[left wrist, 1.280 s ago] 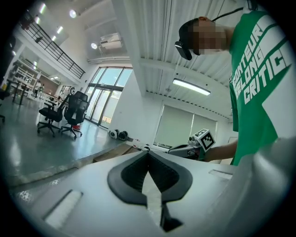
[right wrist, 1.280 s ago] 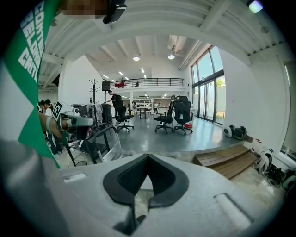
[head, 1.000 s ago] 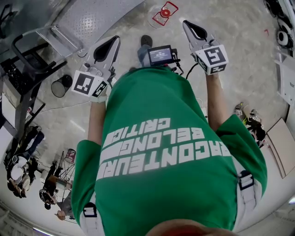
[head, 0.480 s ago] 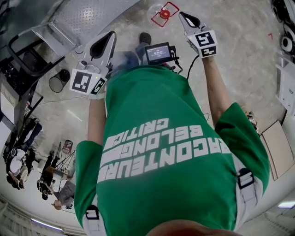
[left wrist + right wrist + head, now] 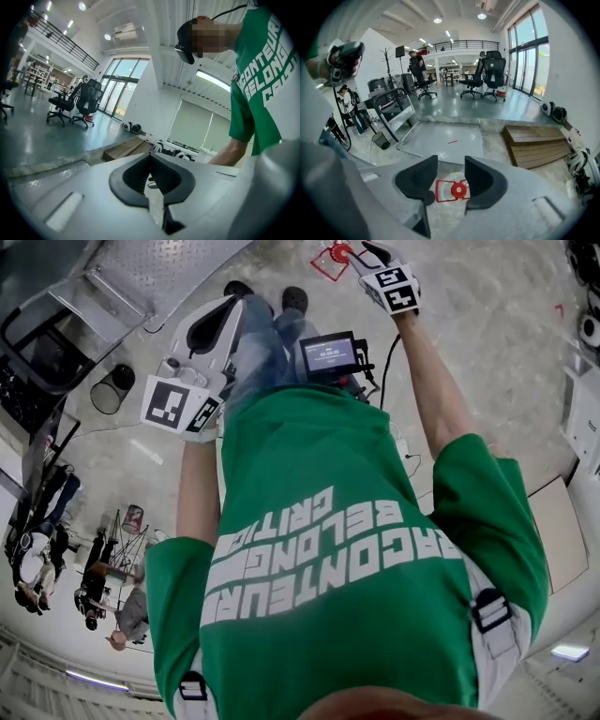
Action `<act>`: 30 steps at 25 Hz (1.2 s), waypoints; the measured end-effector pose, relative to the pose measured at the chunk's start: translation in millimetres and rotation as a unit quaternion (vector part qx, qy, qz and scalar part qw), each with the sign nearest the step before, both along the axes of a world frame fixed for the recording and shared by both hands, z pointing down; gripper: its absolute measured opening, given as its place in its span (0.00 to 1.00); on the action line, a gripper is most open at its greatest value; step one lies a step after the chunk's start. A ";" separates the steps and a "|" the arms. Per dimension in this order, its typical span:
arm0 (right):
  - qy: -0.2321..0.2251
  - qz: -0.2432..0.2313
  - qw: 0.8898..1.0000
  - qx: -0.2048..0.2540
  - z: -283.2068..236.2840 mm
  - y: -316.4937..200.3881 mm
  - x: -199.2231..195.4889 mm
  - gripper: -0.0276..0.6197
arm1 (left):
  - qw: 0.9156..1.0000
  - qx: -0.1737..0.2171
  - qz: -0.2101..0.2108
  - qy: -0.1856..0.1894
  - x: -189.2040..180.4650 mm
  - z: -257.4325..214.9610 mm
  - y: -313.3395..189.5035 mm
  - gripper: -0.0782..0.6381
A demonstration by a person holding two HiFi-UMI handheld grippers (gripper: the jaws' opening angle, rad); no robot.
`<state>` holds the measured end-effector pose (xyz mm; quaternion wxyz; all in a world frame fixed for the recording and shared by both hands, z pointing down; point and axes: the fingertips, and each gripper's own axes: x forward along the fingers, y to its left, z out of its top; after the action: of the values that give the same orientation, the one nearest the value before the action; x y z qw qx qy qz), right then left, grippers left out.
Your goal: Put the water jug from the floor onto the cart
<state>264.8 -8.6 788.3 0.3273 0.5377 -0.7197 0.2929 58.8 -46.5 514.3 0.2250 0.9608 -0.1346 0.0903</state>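
Note:
The water jug stands on the floor, clear with a red cap and a red handle frame. My right gripper reaches down just above it. Its jaws have just been opening and stand apart, and the cap shows through the gap with no pad touching it. My left gripper hangs at waist height over the floor beside the cart, its jaw tips meeting on nothing. The cart is a flat diamond-plate deck with a black push handle.
A black mesh wastebasket sits by the cart's handle end. Low wooden platforms lie right of the jug. Office chairs and a few people are farther off. A small screen hangs at the person's chest.
The right gripper has dropped toward the jug and now sits right over its red cap. The person has bent forward. The left gripper has shifted only a little.

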 end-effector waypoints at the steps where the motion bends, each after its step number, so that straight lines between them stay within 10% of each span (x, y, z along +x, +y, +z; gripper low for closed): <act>1: 0.001 0.000 1.000 -0.016 17.5 0.9 1.7 0.32 | 1.000 -0.002 0.003 -0.002 2.5 4.4 -0.7 0.13; 15: 0.029 0.012 0.982 -0.184 214.9 17.6 29.8 0.47 | 0.998 -0.047 0.038 -0.017 44.3 83.5 1.8 0.13; 30: 0.037 0.028 0.982 -0.184 191.8 18.2 36.6 0.55 | 0.994 -0.099 0.029 -0.032 33.1 139.9 0.9 0.13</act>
<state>301.5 9.6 980.0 0.4388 0.4987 -0.6252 0.4097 91.8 -45.6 654.2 0.3117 0.9340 -0.1046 0.1401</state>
